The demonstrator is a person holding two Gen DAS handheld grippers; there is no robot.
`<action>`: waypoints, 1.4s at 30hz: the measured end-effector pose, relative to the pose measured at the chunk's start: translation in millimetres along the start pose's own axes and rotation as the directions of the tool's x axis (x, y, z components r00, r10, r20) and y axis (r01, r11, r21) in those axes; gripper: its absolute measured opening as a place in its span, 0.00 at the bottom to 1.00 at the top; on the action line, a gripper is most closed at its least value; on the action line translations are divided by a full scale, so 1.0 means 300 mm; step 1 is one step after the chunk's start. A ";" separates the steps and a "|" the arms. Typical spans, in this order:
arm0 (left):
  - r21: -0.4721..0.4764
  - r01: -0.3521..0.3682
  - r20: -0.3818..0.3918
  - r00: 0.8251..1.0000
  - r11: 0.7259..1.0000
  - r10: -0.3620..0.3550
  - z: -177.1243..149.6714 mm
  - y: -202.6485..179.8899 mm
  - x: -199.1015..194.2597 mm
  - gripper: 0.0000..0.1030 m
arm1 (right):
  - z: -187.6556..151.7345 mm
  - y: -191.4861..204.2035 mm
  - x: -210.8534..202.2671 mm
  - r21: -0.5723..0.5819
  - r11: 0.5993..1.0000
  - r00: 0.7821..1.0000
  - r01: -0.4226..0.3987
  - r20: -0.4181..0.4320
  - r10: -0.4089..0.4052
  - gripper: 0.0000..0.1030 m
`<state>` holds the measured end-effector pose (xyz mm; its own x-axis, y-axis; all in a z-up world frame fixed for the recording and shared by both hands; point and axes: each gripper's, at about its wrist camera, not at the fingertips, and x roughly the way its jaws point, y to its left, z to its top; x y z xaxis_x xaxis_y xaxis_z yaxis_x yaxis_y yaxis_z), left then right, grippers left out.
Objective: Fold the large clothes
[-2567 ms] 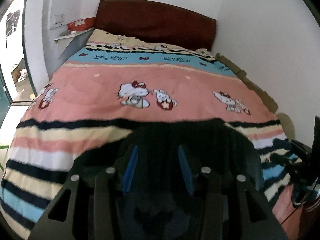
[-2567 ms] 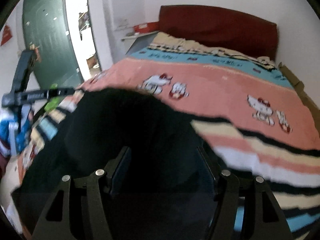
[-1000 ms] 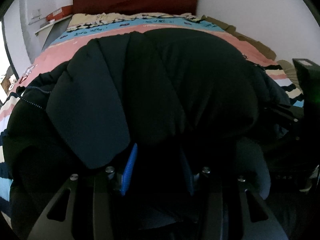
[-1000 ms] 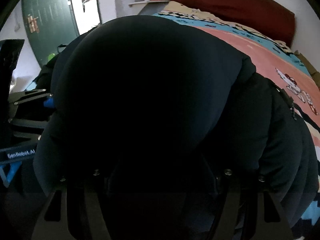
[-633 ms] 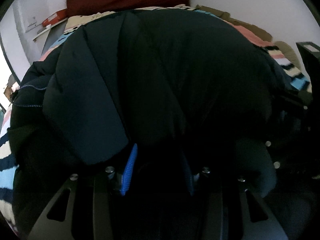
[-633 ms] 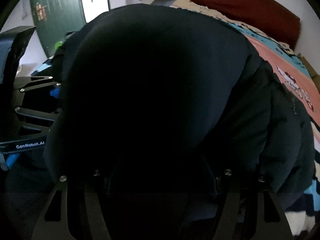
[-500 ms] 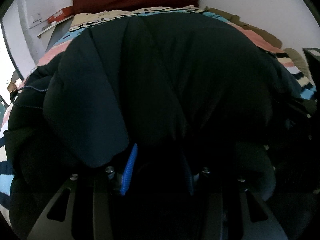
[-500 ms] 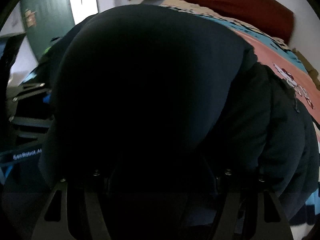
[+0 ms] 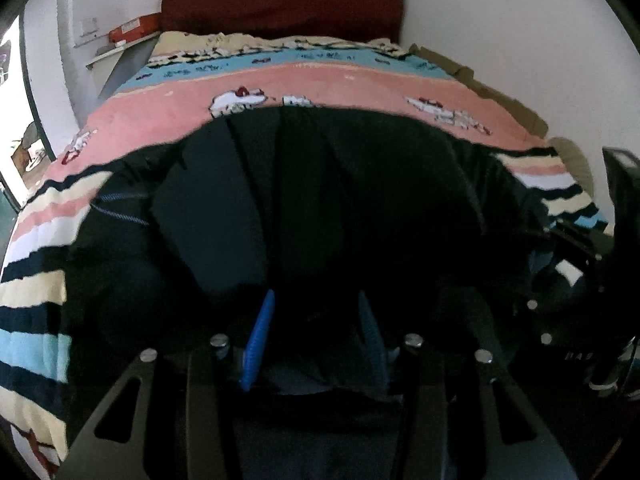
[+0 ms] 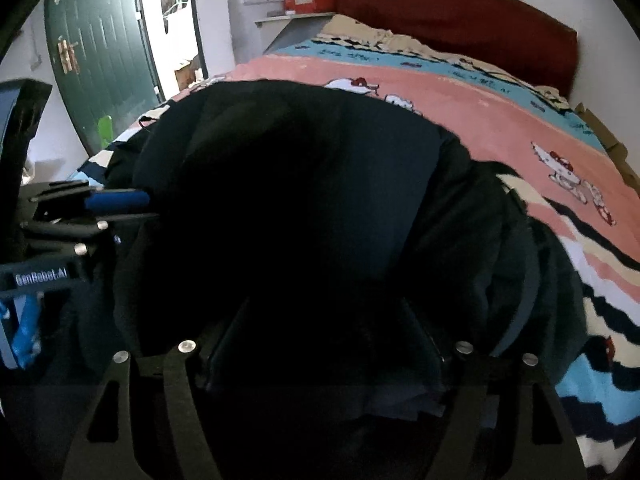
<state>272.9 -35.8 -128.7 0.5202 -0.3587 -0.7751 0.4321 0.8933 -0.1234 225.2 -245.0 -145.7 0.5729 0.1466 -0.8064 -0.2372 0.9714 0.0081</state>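
Note:
A dark navy puffer jacket (image 9: pixel 320 184) lies bunched on the near half of the bed, over a striped cartoon-cat blanket (image 9: pixel 340 84). My left gripper (image 9: pixel 316 320) is shut on a thick fold of the jacket, and the cloth fills the gap between its blue pads (image 9: pixel 260 332). In the right wrist view the jacket (image 10: pixel 304 168) bulges up in front of my right gripper (image 10: pixel 326 328). Its jaws are opening, with dark cloth still filling the space from finger to finger. The left gripper (image 10: pixel 92 208) shows at that view's left edge, at the jacket's side.
A dark red headboard (image 9: pixel 280 4) stands at the far end of the bed. A shelf with a red box (image 9: pixel 132 32) is on the left wall. Cardboard (image 9: pixel 480 88) lines the right wall. A green door (image 10: pixel 100 48) stands open on the left.
Both views have lifted and drawn back. The jacket, which filled nearly the whole picture, now sits lower, and the pink blanket and headboard show again beyond it.

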 end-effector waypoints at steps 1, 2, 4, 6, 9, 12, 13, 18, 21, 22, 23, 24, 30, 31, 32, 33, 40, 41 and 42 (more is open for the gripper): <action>-0.005 0.005 0.010 1.000 1.000 -0.004 0.011 0.004 -0.012 0.40 | 0.004 -0.002 -0.012 0.000 1.000 1.000 -0.003 0.004 0.003 0.72; -0.013 0.014 0.027 1.000 1.000 -0.014 0.028 0.011 -0.031 0.40 | 0.006 0.000 -0.026 0.000 1.000 1.000 -0.005 0.009 0.005 0.72; -0.028 0.032 0.063 0.998 0.999 -0.030 0.073 0.026 -0.064 0.40 | 0.023 -0.003 -0.067 -0.003 1.000 0.999 -0.017 0.034 0.017 0.72; -0.043 0.048 0.104 0.994 0.998 -0.043 0.139 0.041 -0.090 0.40 | 0.048 0.008 -0.120 -0.008 0.999 0.997 -0.034 0.075 0.035 0.72; -0.059 0.039 0.141 0.990 0.997 -0.030 0.272 0.061 -0.069 0.40 | 0.124 0.004 -0.172 -0.016 1.000 0.990 -0.025 0.140 0.027 0.74; -0.078 0.003 0.140 0.990 0.997 0.008 0.347 0.078 0.004 0.40 | 0.215 -0.040 -0.147 0.009 1.000 0.984 0.026 0.174 -0.028 0.75; -0.093 -0.003 0.128 0.992 0.996 0.015 0.355 0.089 0.038 0.40 | 0.230 -0.059 -0.123 0.033 0.998 0.984 0.044 0.173 -0.049 0.75; -0.123 -0.009 0.066 0.998 0.992 0.017 0.298 0.113 0.183 0.41 | 0.240 -0.164 0.034 0.126 0.990 0.992 0.060 0.107 -0.074 0.75; -0.108 -0.027 0.036 0.999 0.994 0.031 0.194 0.092 0.260 0.41 | 0.207 -0.174 0.127 0.130 0.991 0.998 0.042 0.051 -0.049 0.75; -0.087 -0.046 0.057 0.997 0.995 0.051 0.154 0.079 0.270 0.42 | 0.183 -0.162 0.168 0.117 0.992 0.999 0.041 0.019 -0.043 0.75; -0.082 -0.053 0.066 0.996 0.995 0.059 0.137 0.077 0.274 0.42 | 0.157 -0.154 0.198 0.108 0.993 0.999 0.041 0.008 -0.042 0.75; -0.093 -0.050 0.054 0.997 0.994 0.055 0.135 0.085 0.282 0.42 | 0.126 -0.151 0.211 0.130 0.991 0.999 0.037 0.026 -0.041 0.75; -0.063 -0.066 -0.013 0.998 0.996 0.065 0.161 0.050 0.185 0.41 | 0.141 -0.113 0.160 0.104 0.993 0.997 0.062 -0.046 -0.057 0.75; -0.066 -0.057 0.002 0.998 0.996 0.057 0.149 0.041 0.148 0.41 | 0.138 -0.099 0.121 0.089 0.994 0.998 0.058 -0.032 -0.055 0.75; -0.069 -0.034 0.021 0.999 0.997 0.036 0.128 0.026 0.101 0.42 | 0.132 -0.092 0.095 0.082 0.995 0.998 0.053 -0.019 -0.052 0.75; -0.068 -0.010 0.038 0.999 0.998 0.013 0.100 0.009 0.057 0.42 | 0.118 -0.080 0.047 0.076 0.996 0.999 0.042 0.001 -0.042 0.75; 0.009 -0.026 -0.037 0.999 1.000 0.026 -0.086 -0.087 0.046 0.43 | -0.046 0.018 -0.044 0.010 1.000 1.000 -0.010 -0.023 0.011 0.76; 0.009 -0.033 -0.058 0.998 0.999 0.033 -0.093 -0.086 0.079 0.46 | -0.062 0.023 -0.016 0.003 1.000 0.999 0.007 -0.047 -0.007 0.76; 0.012 -0.033 -0.078 0.996 0.999 0.034 -0.089 -0.084 0.104 0.46 | -0.073 0.021 0.006 0.003 1.000 0.998 0.017 -0.060 -0.017 0.76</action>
<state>258.6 -62.3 -166.5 0.4753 -0.3063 -0.8248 0.4235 0.9013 -0.0907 207.4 -242.8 -160.0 0.5286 0.1190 -0.8405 -0.2255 0.9742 -0.0039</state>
